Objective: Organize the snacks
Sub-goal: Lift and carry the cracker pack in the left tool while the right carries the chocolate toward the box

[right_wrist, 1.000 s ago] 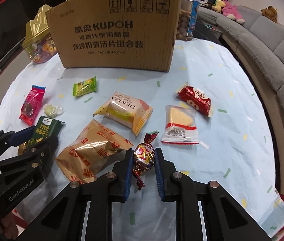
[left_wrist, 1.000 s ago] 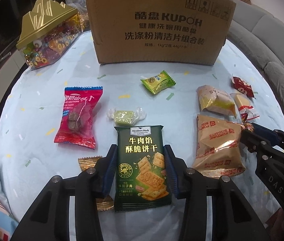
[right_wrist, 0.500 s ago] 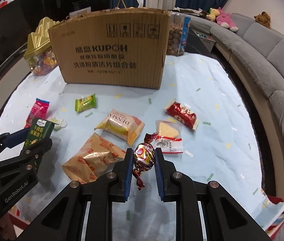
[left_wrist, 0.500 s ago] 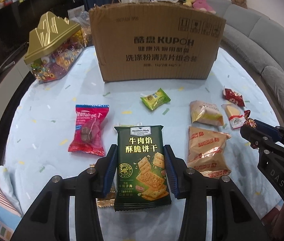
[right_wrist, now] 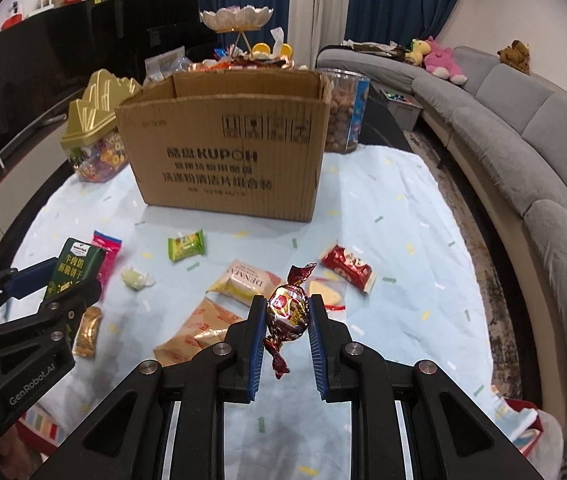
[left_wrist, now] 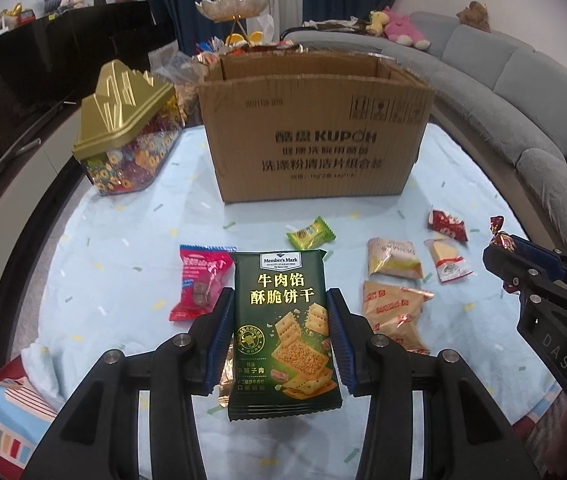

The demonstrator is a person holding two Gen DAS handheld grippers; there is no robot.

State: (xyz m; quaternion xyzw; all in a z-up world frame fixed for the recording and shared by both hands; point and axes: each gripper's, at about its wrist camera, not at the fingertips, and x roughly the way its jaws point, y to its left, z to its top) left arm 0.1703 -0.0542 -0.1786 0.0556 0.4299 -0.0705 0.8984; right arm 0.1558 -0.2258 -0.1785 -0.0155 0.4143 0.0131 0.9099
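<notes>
My left gripper is shut on a dark green cracker packet and holds it above the table; the packet also shows in the right wrist view. My right gripper is shut on a red foil-wrapped candy, lifted off the table. An open cardboard box stands at the back of the table. Loose snacks lie on the cloth: a red packet, a green candy, a yellow cake packet, an orange biscuit bag, a red bar.
A gold-lidded candy jar stands left of the box. A clear jar of snacks stands right of it. A grey sofa curves along the right. The table's light blue cloth is round-edged.
Both grippers have risen with their snacks, so the table looks farther below and the box's open top has come into view.
</notes>
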